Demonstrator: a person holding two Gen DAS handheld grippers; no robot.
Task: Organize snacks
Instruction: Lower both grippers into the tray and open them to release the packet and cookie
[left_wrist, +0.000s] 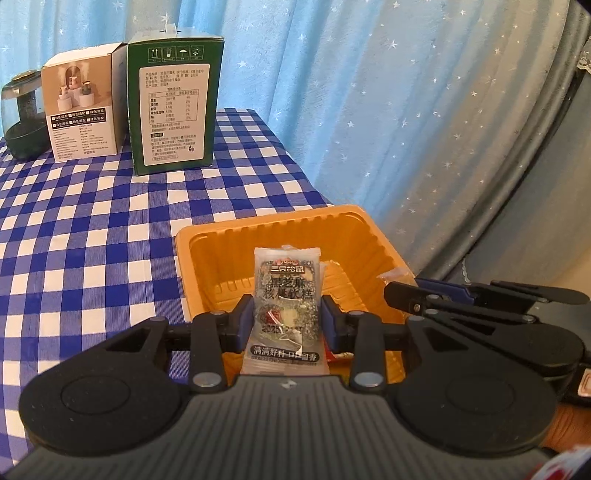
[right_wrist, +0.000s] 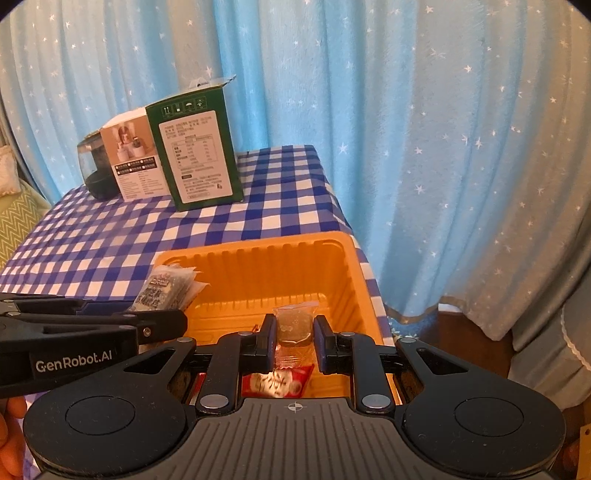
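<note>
Both gripped snacks hang inside tray (right_wrist: 360, 280) rim.

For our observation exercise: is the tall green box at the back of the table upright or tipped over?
Upright. The green box stands on its base on the checked tablecloth, label text reading the right way up.

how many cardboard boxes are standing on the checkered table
2. The green box stands near the table's far edge by the curtain; the white box stands right beside it, next to a dark jar. Others may be out of view.
</note>
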